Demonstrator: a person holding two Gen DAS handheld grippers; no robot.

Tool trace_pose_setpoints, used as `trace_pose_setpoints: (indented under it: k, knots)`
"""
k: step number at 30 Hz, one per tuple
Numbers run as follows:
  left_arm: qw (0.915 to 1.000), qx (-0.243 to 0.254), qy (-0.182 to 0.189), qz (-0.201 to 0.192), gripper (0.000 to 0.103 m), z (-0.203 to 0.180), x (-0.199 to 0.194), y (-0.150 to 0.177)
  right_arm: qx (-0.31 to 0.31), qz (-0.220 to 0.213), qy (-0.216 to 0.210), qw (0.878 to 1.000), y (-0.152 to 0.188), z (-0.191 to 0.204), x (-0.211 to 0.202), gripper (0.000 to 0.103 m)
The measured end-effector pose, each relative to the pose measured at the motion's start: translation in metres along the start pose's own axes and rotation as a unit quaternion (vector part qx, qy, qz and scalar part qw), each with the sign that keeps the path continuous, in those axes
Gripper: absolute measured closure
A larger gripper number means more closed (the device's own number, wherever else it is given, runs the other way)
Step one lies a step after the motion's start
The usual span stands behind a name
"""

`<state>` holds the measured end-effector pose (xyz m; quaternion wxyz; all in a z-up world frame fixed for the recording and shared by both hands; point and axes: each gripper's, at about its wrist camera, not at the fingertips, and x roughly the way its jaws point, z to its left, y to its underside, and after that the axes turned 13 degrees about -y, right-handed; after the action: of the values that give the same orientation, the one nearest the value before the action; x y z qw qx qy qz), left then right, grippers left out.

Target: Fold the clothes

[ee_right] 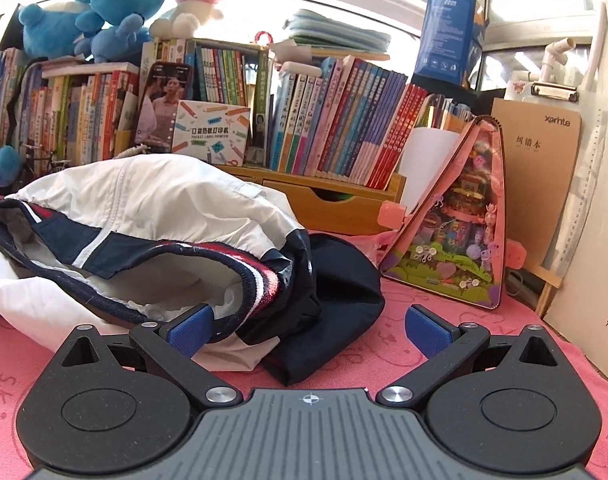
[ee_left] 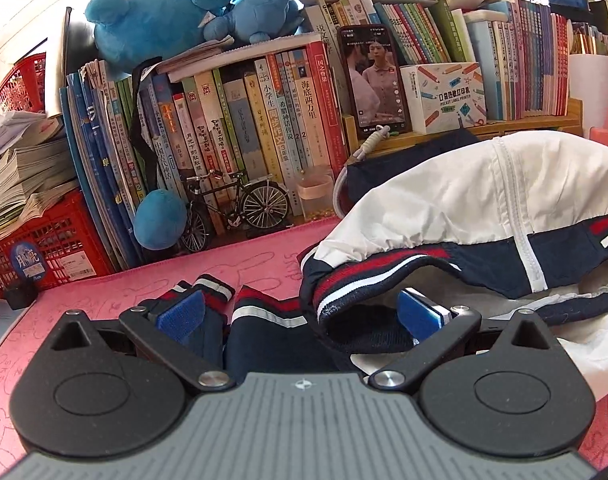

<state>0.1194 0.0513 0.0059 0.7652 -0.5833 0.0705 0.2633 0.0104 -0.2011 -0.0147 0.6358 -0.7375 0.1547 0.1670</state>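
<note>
Jacket (ee_left: 456, 200) heaped on pink mat (ee_left: 244, 264), in front of bookshelf (ee_left: 232, 120). White upper panels, navy lower band, white zipper seam down front, hem ribbed in red, white, navy. Hem lifted, white lining visible underneath. Striped cuffs (ee_left: 220, 292) lie flat on mat, left of heap. Fabric rumpled, puffed up, unfolded. Left gripper (ee_left: 300, 316) spread wide, blue pads over cuffs and hem, pinching nothing. Right gripper (ee_right: 308, 326) spread wide at jacket's navy edge (ee_right: 324, 280), nothing between pads.

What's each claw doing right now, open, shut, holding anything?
Left claw: open, navy jacket cuffs and hem between its fingers, not clamped.
Right claw: open, jacket's edge between its fingers, not clamped.
</note>
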Motion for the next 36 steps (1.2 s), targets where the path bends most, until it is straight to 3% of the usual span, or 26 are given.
trace_pose_setpoints:
  k: [9, 12, 16, 20, 24, 27, 30, 33, 36]
  knots:
    - [0.9999, 0.008, 0.001, 0.015, 0.0, -0.005, 0.017, 0.008, -0.033, -0.006, 0.0, 0.999, -0.019, 0.006, 0.035, 0.0]
    - [0.9995, 0.023, 0.02, 0.008, 0.0, -0.003, 0.01, 0.012, -0.048, -0.04, 0.06, 0.996, -0.031, 0.003, 0.037, 0.0]
    - [0.998, 0.058, 0.017, -0.018, 0.0, -0.012, 0.001, 0.015, 0.002, -0.12, 0.059, 0.991, -0.05, -0.027, 0.006, 0.0]
    - [0.9992, 0.037, 0.006, -0.015, 0.0, -0.019, 0.01, 0.011, -0.035, -0.122, 0.071, 0.989, -0.056, -0.031, -0.007, 0.0]
    - [0.9976, 0.017, -0.066, -0.011, 0.0, -0.011, 0.023, 0.008, -0.032, -0.076, 0.083, 0.993, -0.044, -0.036, 0.005, 0.0]
    - [0.9981, -0.014, -0.061, -0.005, 0.0, 0.012, 0.022, 0.008, 0.001, -0.051, 0.057, 0.997, -0.034, -0.046, 0.007, 0.0]
    - [0.9935, 0.01, -0.101, -0.053, 0.0, 0.024, -0.005, 0.01, 0.0, -0.044, 0.04, 0.998, -0.026, -0.039, 0.003, 0.0]
    - [0.9811, 0.042, -0.146, -0.119, 0.0, 0.044, -0.037, 0.013, -0.009, -0.05, 0.018, 0.999, -0.029, -0.023, -0.002, 0.0]
    - [0.9785, 0.035, -0.171, -0.111, 0.0, 0.081, -0.048, 0.008, -0.018, -0.066, -0.012, 0.998, -0.043, 0.0, -0.006, 0.0]
